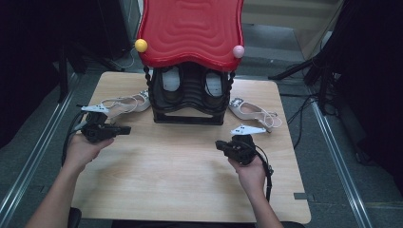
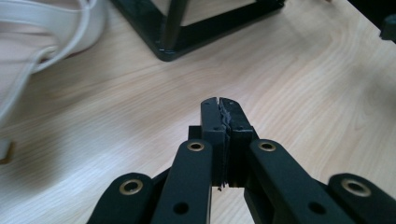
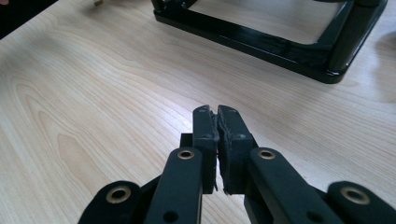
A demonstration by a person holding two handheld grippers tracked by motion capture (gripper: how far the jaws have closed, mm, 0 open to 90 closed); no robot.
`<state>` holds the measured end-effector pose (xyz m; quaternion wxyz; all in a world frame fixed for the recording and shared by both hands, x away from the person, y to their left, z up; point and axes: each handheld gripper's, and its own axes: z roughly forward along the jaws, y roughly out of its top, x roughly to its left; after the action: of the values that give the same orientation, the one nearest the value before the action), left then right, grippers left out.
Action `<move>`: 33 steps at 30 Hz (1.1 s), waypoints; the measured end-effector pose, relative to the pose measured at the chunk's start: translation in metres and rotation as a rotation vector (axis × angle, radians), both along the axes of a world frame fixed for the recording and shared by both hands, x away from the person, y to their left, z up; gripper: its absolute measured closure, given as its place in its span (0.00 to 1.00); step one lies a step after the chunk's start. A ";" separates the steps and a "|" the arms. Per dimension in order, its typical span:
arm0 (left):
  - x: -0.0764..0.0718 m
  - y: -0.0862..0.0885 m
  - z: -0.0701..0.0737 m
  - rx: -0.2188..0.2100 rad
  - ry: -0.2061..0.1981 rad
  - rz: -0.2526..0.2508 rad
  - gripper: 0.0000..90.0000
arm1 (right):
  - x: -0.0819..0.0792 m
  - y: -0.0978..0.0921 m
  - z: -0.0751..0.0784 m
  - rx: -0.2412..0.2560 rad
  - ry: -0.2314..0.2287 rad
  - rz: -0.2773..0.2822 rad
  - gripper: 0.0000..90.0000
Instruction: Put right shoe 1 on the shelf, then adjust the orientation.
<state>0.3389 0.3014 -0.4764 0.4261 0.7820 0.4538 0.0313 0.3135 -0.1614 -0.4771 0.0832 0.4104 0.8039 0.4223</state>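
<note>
A black shoe rack (image 1: 189, 102) with a red wavy top (image 1: 190, 31) stands at the back middle of the wooden table (image 1: 180, 175). Two dark shoes (image 1: 171, 80) rest on a shelf inside it. One white strappy sandal (image 1: 128, 102) lies left of the rack, another (image 1: 252, 111) to its right. My left gripper (image 1: 126, 129) hovers at the table's left, jaws pointing right, shut and empty (image 2: 220, 100); the left sandal (image 2: 42, 37) is just beyond it. My right gripper (image 1: 218, 144) sits right of centre, pointing left, shut on nothing (image 3: 215, 109).
A yellow ball (image 1: 141, 45) and a pink ball (image 1: 238, 51) cap the rack's top corners. The rack's black base frame (image 3: 280, 44) lies ahead of the right gripper, and its corner (image 2: 168, 49) ahead of the left. Cables and stands surround the table on the floor.
</note>
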 end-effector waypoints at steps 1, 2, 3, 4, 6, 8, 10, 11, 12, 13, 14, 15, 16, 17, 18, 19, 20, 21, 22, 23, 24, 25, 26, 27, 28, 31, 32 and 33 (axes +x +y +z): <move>0.001 0.003 0.000 -0.004 0.005 0.006 1.00 | 0.000 -0.001 0.000 -0.001 0.002 -0.001 0.97; 0.001 0.007 -0.001 -0.004 0.008 0.015 1.00 | 0.002 -0.001 -0.001 -0.001 0.004 -0.004 0.95; 0.001 0.008 -0.002 0.001 0.008 0.021 1.00 | 0.002 -0.002 -0.001 -0.001 0.008 -0.005 0.94; 0.001 0.008 -0.002 0.001 0.008 0.021 1.00 | 0.002 -0.002 -0.001 -0.001 0.008 -0.005 0.94; 0.002 0.012 -0.004 0.029 0.008 0.037 1.00 | 0.003 -0.002 -0.002 -0.007 0.011 -0.004 0.97; 0.004 0.015 -0.005 0.026 0.019 0.041 1.00 | 0.003 -0.002 -0.002 -0.009 0.011 -0.005 0.98; 0.004 0.020 -0.006 0.016 0.019 0.051 1.00 | 0.003 -0.003 -0.002 -0.008 0.002 -0.007 0.98; 0.004 0.022 -0.006 0.016 0.014 0.058 1.00 | 0.003 -0.004 -0.002 -0.002 0.004 -0.007 0.98; 0.005 0.025 -0.006 0.017 0.013 0.063 1.00 | 0.004 -0.004 -0.002 0.001 0.005 -0.007 0.98; 0.005 0.025 -0.006 0.017 0.013 0.063 1.00 | 0.004 -0.005 -0.002 0.000 0.002 -0.008 0.98; 0.005 0.027 -0.007 0.010 0.019 0.072 1.00 | 0.004 -0.005 -0.002 0.004 0.007 -0.010 0.98; 0.006 0.030 -0.008 0.011 0.020 0.079 1.00 | 0.004 -0.005 -0.002 0.004 0.007 -0.010 0.98; 0.006 0.033 -0.009 0.018 0.018 0.092 1.00 | 0.004 -0.005 -0.002 0.006 0.009 -0.012 0.98; 0.006 0.036 -0.009 0.018 0.023 0.093 1.00 | 0.004 -0.006 -0.002 0.008 0.011 -0.011 0.98; 0.007 0.040 -0.010 0.011 0.024 0.103 1.00 | 0.004 -0.006 -0.002 0.008 0.009 -0.011 0.98; 0.008 0.042 -0.011 0.010 0.029 0.103 1.00 | 0.004 -0.005 -0.002 0.012 0.006 -0.010 0.99; 0.009 0.046 -0.013 -0.002 0.030 0.107 1.00 | 0.004 -0.005 -0.002 0.013 0.009 -0.010 0.99; 0.009 0.046 -0.013 -0.002 0.030 0.107 1.00 | 0.005 -0.005 -0.002 0.015 0.013 -0.011 0.99; 0.011 0.048 -0.015 -0.001 0.028 0.114 1.00 | 0.005 -0.005 -0.002 0.015 0.012 -0.010 1.00; 0.015 0.052 -0.019 0.010 0.031 0.130 1.00 | 0.005 -0.005 -0.002 0.015 0.013 -0.011 1.00; 0.017 0.054 -0.021 0.009 0.039 0.131 1.00 | 0.006 -0.004 -0.003 0.017 0.014 -0.009 1.00; 0.017 0.054 -0.021 0.009 0.039 0.131 1.00 | 0.006 -0.004 -0.003 0.017 0.014 -0.009 1.00; 0.019 0.055 -0.023 0.020 0.044 0.135 1.00 | 0.007 -0.004 -0.003 0.018 0.012 -0.008 1.00; 0.022 0.058 -0.027 0.037 0.054 0.145 1.00 | 0.007 -0.004 -0.003 0.017 0.017 -0.009 1.00; 0.022 0.058 -0.027 0.037 0.054 0.145 1.00 | 0.007 -0.003 -0.003 0.015 0.021 -0.010 1.00; 0.027 0.065 -0.032 0.033 0.064 0.172 1.00 | 0.007 -0.003 -0.002 0.017 0.019 -0.008 1.00; 0.028 0.067 -0.033 0.031 0.069 0.187 1.00 | 0.007 -0.003 -0.002 0.017 0.024 -0.005 1.00; 0.030 0.069 -0.036 0.033 0.071 0.199 1.00 | 0.007 -0.003 -0.001 0.017 0.022 -0.006 1.00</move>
<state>0.3685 0.3707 -0.5121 0.3915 0.7407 0.5435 0.0530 0.3204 -0.1642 -0.4786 0.0724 0.4181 0.8000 0.4243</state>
